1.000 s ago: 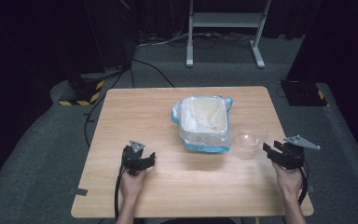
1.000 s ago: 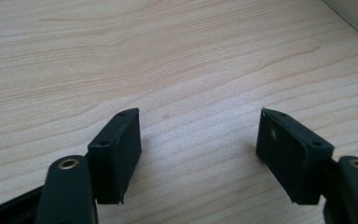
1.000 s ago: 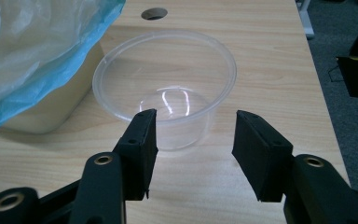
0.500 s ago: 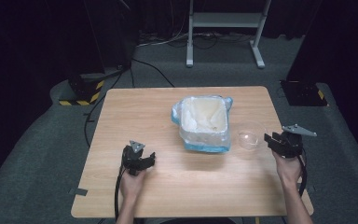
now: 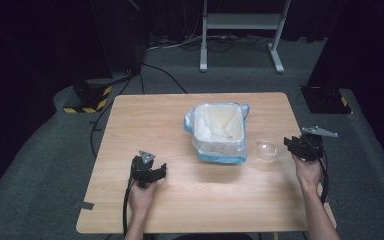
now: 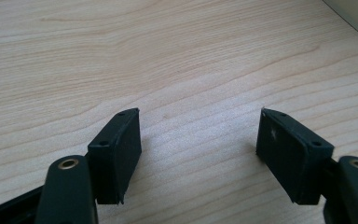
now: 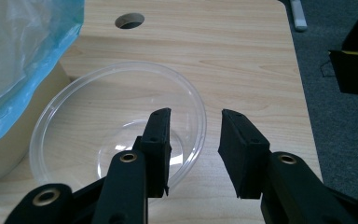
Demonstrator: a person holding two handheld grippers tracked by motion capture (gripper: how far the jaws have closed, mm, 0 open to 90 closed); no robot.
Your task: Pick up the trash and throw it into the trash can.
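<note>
A clear plastic bowl (image 5: 267,149) sits on the wooden table (image 5: 145,120), just right of a bin lined with a blue-edged plastic bag (image 5: 219,131). My right gripper (image 5: 291,145) reaches the bowl from the right. In the right gripper view the bowl (image 7: 98,107) has its near rim between the jaws of my right gripper (image 7: 196,126): one jaw is inside, the other outside. The jaws have just been closing, and a gap still shows on both sides of the rim. My left gripper (image 5: 156,172) rests low over bare wood, and the left gripper view shows my left gripper (image 6: 200,116) open and empty.
The lined bin (image 7: 9,70) stands close to the left of the bowl. A round hole (image 7: 129,20) pierces the tabletop beyond it. The table's right edge runs near my right hand. A metal stand (image 5: 240,30) and dark boxes are on the grey floor beyond.
My right gripper has moved left and a little farther from me, up to the bowl, and its jaws stand narrower. The bowl, the bin and my left gripper have stayed put.
</note>
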